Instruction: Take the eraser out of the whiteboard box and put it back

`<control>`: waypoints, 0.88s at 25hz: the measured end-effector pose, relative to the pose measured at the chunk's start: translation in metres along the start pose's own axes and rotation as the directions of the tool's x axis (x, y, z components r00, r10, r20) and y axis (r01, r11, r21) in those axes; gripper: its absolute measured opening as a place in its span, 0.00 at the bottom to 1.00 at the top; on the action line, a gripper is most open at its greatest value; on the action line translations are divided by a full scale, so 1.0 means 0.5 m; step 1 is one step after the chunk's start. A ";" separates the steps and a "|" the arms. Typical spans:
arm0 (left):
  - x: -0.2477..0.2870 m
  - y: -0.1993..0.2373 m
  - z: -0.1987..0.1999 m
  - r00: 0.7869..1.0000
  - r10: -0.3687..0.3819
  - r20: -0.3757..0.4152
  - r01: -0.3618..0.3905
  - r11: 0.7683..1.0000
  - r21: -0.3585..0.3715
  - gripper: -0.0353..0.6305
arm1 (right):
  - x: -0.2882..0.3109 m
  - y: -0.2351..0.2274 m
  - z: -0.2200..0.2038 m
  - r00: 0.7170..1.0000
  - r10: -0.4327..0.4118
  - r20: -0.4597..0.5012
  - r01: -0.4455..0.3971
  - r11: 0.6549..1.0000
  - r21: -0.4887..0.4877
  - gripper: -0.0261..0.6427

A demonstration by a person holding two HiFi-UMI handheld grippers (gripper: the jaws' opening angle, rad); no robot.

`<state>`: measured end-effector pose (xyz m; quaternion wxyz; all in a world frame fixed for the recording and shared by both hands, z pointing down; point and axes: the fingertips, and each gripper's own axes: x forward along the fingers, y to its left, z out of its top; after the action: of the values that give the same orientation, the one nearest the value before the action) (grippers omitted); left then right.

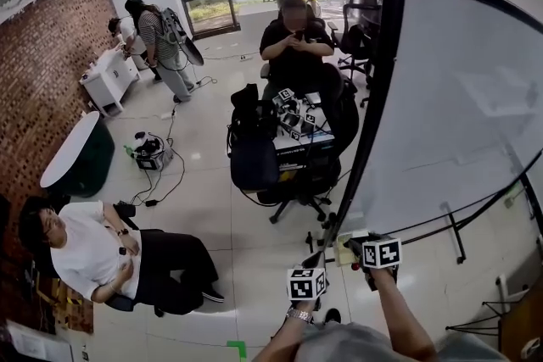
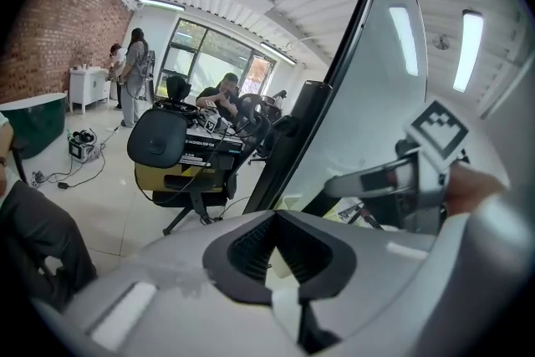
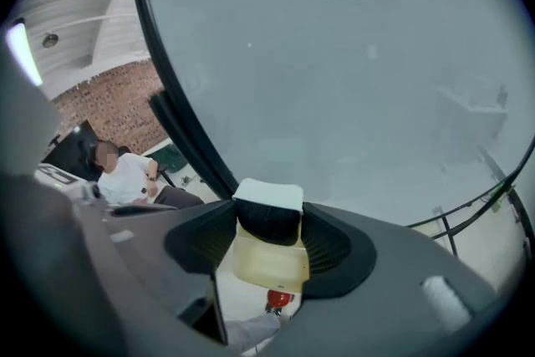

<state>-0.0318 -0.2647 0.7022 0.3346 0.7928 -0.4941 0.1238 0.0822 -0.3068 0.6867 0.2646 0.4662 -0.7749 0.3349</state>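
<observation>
Grippers counted: 2, each carrying 1 cube with black-and-white square markers, seen in the head view at the near edge. The right gripper [image 3: 268,211] has its 2 dark ribbed jaws clamped on 1 eraser [image 3: 267,196], a rounded block with a smooth white back and a black felt face. The eraser sits directly over 1 pale cream, glossy whiteboard box [image 3: 266,262] with rounded corners; whether the 2 touch cannot be confirmed. Just below the box shows 1 small red rounded item [image 3: 278,299], too small to identify. The left gripper [image 2: 276,217] has its ribbed jaws drawn together at the tips with nothing between them, and it hangs just left of the right gripper. Behind both stands 1 large whiteboard [image 1: 458,97], a smooth grey-white panel in a thin black frame, filling the right of the scene, with the grippers at its near left corner. Persons counted: 4. 1 person in a white shirt [image 1: 85,254] sits at the near left, 1 person in black [image 1: 295,47] sits at the far centre, and 2 standing persons [image 1: 157,38] are at the far left by 1 red brick wall [image 1: 34,72]. 1 black office chair [image 1: 293,174], loaded with gear, stands on the glossy pale tiled floor [image 1: 212,208].
</observation>
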 end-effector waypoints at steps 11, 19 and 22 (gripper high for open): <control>0.028 -0.001 0.005 1.000 -0.018 -0.010 0.018 1.000 -0.008 0.06 | -0.091 0.037 -0.033 0.998 0.063 -0.018 -0.064 0.997 -0.037 0.41; 0.015 -0.017 -0.015 0.999 -0.031 -0.029 0.032 0.999 0.018 0.06 | 0.044 -0.019 -0.166 0.991 -0.058 -0.123 0.049 0.996 -0.072 0.41; 0.006 -0.024 -0.025 0.998 -0.041 -0.038 0.042 0.999 0.022 0.06 | 0.032 -0.011 -0.153 0.995 -0.063 -0.083 0.058 0.996 -0.063 0.44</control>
<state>-0.0180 -0.2553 0.7082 0.3373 0.8044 -0.4695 0.1374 0.0880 -0.2587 0.7484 0.3216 0.4665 -0.7582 0.3225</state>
